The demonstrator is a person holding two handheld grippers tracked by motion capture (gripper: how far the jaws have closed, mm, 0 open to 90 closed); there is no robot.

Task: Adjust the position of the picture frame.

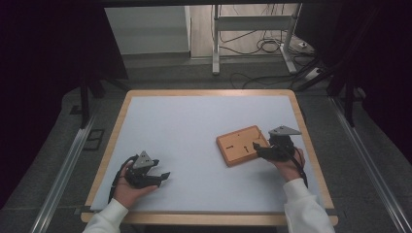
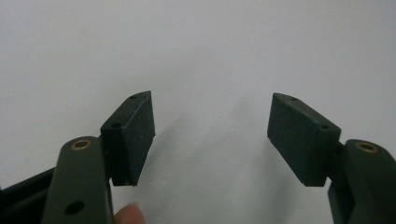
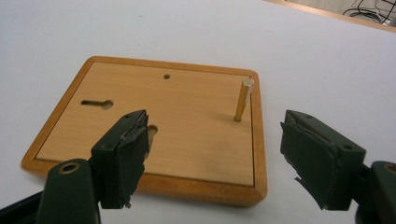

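Observation:
A flat wooden board (image 1: 238, 145) with a raised rim lies on the right half of the white table. In the right gripper view the board (image 3: 187, 121) carries one upright wooden peg (image 3: 243, 100), a keyhole slot (image 3: 95, 103) and a small round hole (image 3: 166, 76). My right gripper (image 1: 257, 149) is open at the board's near right edge, its jaws spread over that rim (image 3: 215, 140) with nothing between them. My left gripper (image 1: 164, 176) rests low at the table's front left, pointing right. It is open (image 2: 212, 121) over bare white surface.
The table (image 1: 194, 116) has a light wooden border (image 1: 204, 92). Beyond its far edge stand a metal frame's legs (image 1: 216, 43) and loose cables (image 1: 265, 46) on the floor. A person's fingertip (image 2: 127, 213) shows beneath the left gripper's jaw.

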